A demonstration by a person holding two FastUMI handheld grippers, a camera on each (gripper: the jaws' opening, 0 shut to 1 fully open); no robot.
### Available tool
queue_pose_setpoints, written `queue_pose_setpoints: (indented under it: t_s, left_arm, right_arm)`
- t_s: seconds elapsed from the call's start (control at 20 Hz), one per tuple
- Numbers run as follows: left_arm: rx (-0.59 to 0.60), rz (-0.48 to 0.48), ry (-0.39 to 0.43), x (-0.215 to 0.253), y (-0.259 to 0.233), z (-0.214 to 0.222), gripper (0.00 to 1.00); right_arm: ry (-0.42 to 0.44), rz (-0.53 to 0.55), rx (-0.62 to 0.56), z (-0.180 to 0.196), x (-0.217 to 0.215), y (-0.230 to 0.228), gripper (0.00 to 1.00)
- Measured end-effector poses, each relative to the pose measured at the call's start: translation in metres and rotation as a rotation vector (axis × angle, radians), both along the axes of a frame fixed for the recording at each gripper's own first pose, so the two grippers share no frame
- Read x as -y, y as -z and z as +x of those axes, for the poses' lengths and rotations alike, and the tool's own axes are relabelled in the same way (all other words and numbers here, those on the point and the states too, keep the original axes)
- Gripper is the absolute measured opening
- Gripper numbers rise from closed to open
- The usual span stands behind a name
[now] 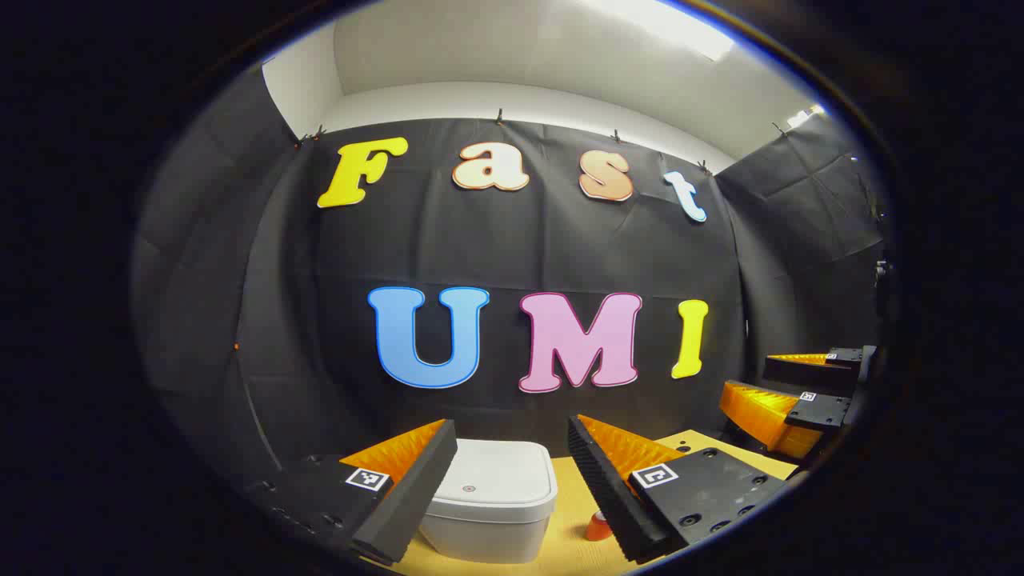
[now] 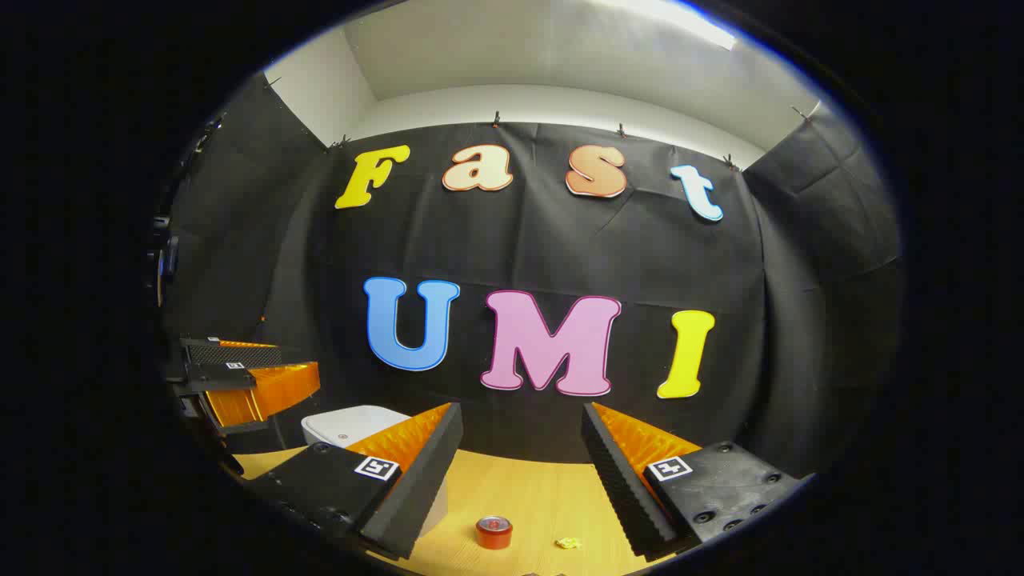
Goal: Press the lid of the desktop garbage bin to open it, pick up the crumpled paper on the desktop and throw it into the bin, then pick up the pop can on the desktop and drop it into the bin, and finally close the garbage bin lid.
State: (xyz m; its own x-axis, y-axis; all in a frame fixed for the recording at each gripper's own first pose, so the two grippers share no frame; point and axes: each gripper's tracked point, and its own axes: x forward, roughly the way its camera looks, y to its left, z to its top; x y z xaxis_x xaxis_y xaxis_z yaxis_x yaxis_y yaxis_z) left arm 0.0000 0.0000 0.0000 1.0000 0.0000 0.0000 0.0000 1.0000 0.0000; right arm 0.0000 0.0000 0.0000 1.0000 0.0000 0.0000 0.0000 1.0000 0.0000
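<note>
Bin sits on the wooden desktop, lid down and flat; task not yet begun as far as can be judged. A small round mark shows near the lid's front edge, probably the press point.

Left gripper hangs above and in front of the bin, jaws spread wide, holding nothing; the lid shows in the gap between its fingers. Right gripper is off to the bin's right, jaws also spread and empty. In the left gripper view it appears at the far right edge; in the right gripper view the left gripper appears at the far left, above the bin.

Pop can stands upright on the desktop to the right of the bin, well apart from it. Crumpled paper, a small yellowish scrap, lies just beyond the can, farther from the bin. Both sit below the right gripper's open fingers.

Step in hand, by judgement: press the lid open. The left gripper is the closer one. Best to bring one fingertip straight down on the marked spot, press firmly and release, not push sideways: the bin looks light and could slide on the smooth wood. Keep the right gripper away from the lid's swing.

Writing: each gripper finger carries a small square black-and-white marker tag; no readable text. The can's label is too small to make out.
</note>
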Motion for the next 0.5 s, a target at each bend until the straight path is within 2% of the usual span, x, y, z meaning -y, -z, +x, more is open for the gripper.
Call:
queue_pose_setpoints:
  t_s: [0.25, 0.5]
  left_arm:
    - [0.006, 0.023, -0.031, -0.0083, -0.0032, -0.0087, 0.94]
    - [0.019, 0.018, -0.028, -0.0043, -0.0095, -0.0118, 0.94]
  right_arm:
    - [-0.021, -0.001, 0.017, 0.0023, -0.0039, -0.0040, 0.96]
    - [-0.038, -0.009, 0.019, 0.0018, -0.0060, -0.0050, 0.96]
